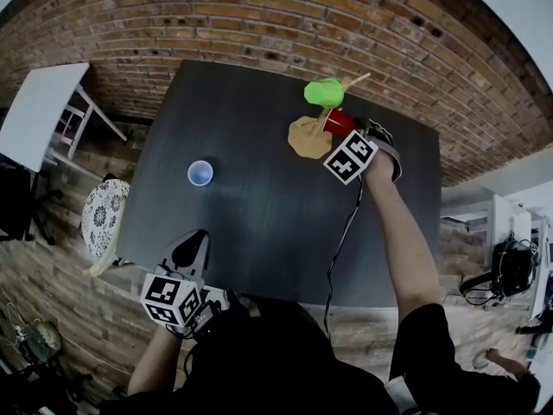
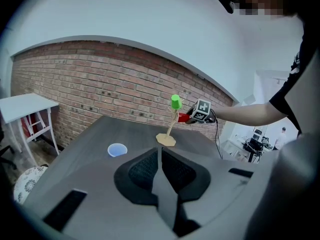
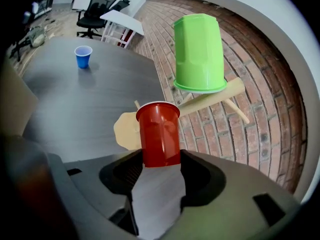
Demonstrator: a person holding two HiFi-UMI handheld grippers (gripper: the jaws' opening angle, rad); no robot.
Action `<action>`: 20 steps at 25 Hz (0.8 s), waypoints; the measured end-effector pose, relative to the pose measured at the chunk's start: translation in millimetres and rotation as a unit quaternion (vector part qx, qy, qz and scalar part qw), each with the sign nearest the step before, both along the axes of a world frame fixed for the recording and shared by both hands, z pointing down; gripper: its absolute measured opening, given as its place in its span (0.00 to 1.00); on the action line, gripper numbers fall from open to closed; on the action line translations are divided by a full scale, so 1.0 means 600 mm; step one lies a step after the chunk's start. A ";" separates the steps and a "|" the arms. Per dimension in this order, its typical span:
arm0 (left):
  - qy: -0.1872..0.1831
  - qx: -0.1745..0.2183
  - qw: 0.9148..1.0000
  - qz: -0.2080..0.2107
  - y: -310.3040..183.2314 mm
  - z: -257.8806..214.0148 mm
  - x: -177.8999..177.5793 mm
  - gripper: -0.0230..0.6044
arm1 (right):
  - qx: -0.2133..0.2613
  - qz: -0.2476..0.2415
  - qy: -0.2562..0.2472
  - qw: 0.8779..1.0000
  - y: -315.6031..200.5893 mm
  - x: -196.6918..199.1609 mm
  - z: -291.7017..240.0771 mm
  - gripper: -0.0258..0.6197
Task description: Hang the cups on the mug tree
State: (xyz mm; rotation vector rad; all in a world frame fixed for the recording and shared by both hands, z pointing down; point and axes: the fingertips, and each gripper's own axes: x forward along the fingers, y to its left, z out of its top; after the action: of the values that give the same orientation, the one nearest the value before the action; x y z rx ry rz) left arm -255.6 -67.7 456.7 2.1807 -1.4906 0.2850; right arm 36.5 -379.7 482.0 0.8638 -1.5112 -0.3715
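A wooden mug tree [image 1: 308, 136] [image 3: 210, 99] [image 2: 168, 134] stands on the far right part of the dark table [image 1: 259, 206]. A green cup [image 1: 322, 92] [image 3: 198, 54] [image 2: 175, 102] hangs upside down on one of its pegs. My right gripper [image 1: 346, 137] [image 3: 159, 159] is shut on a red cup [image 1: 339, 122] [image 3: 158, 134] [image 2: 184, 117], held right beside the tree, its mouth pointing away from the gripper near a lower peg. A blue cup [image 1: 200, 173] [image 2: 117, 149] [image 3: 83, 56] stands upright on the table's left half. My left gripper [image 1: 192, 253] [image 2: 159, 156] is shut and empty at the near table edge.
A brick wall [image 1: 259, 15] runs behind the table. A white side table [image 1: 39, 111] stands at the left, with a patterned stool [image 1: 104, 214] beside the table's left edge. Office chairs [image 3: 95, 4] show beyond the table. A cable [image 1: 341, 240] trails from the right gripper.
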 end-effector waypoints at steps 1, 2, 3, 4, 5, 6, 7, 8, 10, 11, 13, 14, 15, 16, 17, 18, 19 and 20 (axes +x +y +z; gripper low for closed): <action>0.001 -0.002 1.000 0.000 0.000 0.003 -0.001 0.09 | 0.004 -0.002 0.002 1.000 -0.002 -0.002 0.000 0.44; 0.002 -0.004 1.000 0.000 0.001 0.005 -0.002 0.09 | 0.008 -0.004 0.002 1.000 -0.003 -0.003 0.000 0.44; 0.003 -0.006 1.000 0.001 0.002 0.007 -0.003 0.09 | 0.013 -0.005 0.001 1.000 -0.004 -0.005 -0.001 0.44; 0.004 -0.007 1.000 0.001 0.003 0.009 -0.004 0.09 | 0.019 -0.006 -0.002 1.000 -0.005 -0.006 -0.003 0.44; 0.005 -0.008 1.000 0.002 0.004 0.010 -0.004 0.09 | 0.026 -0.007 -0.006 1.000 -0.006 -0.007 -0.006 0.44; 0.006 -0.009 1.000 0.002 0.004 0.011 -0.004 0.09 | 0.032 -0.007 -0.010 0.999 -0.006 -0.007 -0.009 0.44; 0.008 -0.011 1.000 0.002 0.005 0.012 -0.004 0.09 | 0.037 -0.008 -0.014 0.999 -0.006 -0.008 -0.012 0.44; 0.010 -0.012 1.000 0.002 0.006 0.014 -0.003 0.09 | 0.040 -0.010 -0.018 0.999 -0.004 -0.009 -0.015 0.44; 0.014 -0.014 1.000 0.003 0.007 0.015 -0.001 0.09 | 0.045 -0.014 -0.026 0.999 0.000 -0.012 -0.018 0.44; 0.015 -0.014 1.000 0.003 0.008 0.016 0.000 0.09 | 0.048 -0.016 -0.030 0.998 0.003 -0.014 -0.020 0.44; 0.016 -0.013 1.000 0.006 0.007 0.014 0.001 0.09 | 0.053 -0.017 -0.037 0.998 0.007 -0.016 -0.026 0.44; 0.016 -0.013 1.000 0.007 0.007 0.014 0.002 0.09 | 0.056 -0.017 -0.040 0.997 0.009 -0.016 -0.029 0.44; 0.016 -0.012 1.000 0.008 0.006 0.013 0.002 0.09 | 0.060 -0.016 -0.045 0.997 0.011 -0.016 -0.033 0.44; 0.016 -0.012 1.000 0.009 0.005 0.013 0.002 0.09 | 0.065 -0.014 -0.054 0.996 0.014 -0.016 -0.038 0.44; 0.015 -0.012 1.000 0.010 0.005 0.013 0.002 0.09 | 0.071 -0.011 -0.066 0.995 0.017 -0.015 -0.045 0.44; 0.015 -0.012 1.000 0.011 0.004 0.013 0.003 0.09 | 0.078 -0.007 -0.084 0.993 0.022 -0.013 -0.054 0.44; 0.015 -0.011 1.000 0.011 0.002 0.012 0.005 0.09 | 0.087 -0.002 -0.109 0.990 0.028 -0.008 -0.065 0.44; 0.015 -0.010 1.000 0.012 0.000 0.010 0.008 0.09 | 0.098 0.005 -0.138 0.986 0.036 -0.001 -0.079 0.44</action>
State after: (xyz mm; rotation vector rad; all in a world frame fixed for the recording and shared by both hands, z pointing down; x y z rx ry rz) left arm -251.1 -67.5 462.8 2.1790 -1.4406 0.2717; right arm 36.1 -358.3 434.9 1.1129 -1.7438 -0.4105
